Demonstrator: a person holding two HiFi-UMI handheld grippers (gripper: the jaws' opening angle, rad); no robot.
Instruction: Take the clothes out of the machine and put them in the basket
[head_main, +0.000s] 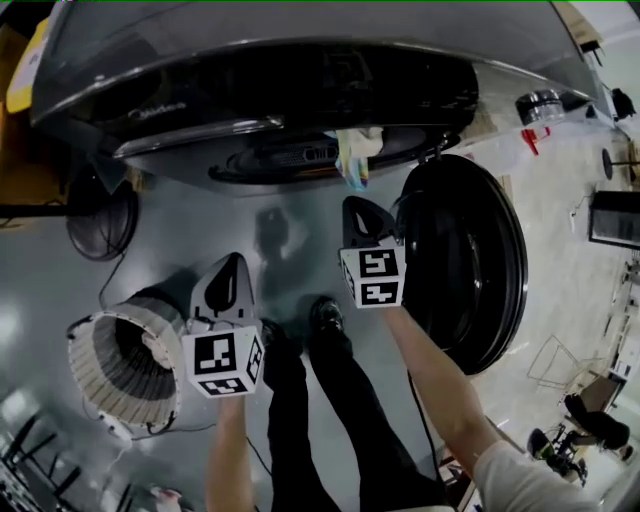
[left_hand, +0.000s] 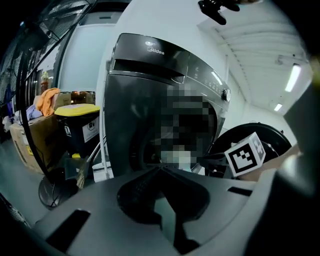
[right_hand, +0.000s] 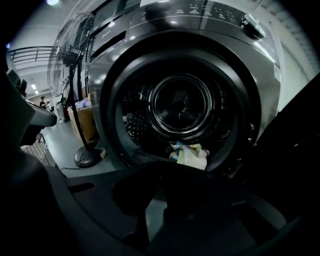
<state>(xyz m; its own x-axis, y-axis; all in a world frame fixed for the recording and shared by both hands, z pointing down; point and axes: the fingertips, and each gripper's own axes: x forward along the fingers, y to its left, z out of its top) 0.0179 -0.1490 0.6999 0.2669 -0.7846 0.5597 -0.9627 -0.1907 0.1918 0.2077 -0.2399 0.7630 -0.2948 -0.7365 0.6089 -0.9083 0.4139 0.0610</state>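
The dark front-loading washing machine (head_main: 250, 90) stands with its round door (head_main: 470, 260) swung open to the right. A pale, multicoloured cloth (head_main: 355, 155) lies at the lower lip of the drum (right_hand: 182, 105), and shows in the right gripper view as the cloth (right_hand: 192, 155). My right gripper (head_main: 355, 205) is shut and empty, pointing at the opening a short way in front of the cloth. My left gripper (head_main: 235, 262) is lower left, also shut and empty, beside the white slatted basket (head_main: 125, 365) on the floor.
A standing fan (head_main: 100, 215) is left of the machine, its base (right_hand: 87, 157) on the floor. A yellow-lidded bin (left_hand: 77, 112) and a cardboard box with orange cloth (left_hand: 47, 100) sit further left. The person's shoes (head_main: 325, 315) stand between the grippers.
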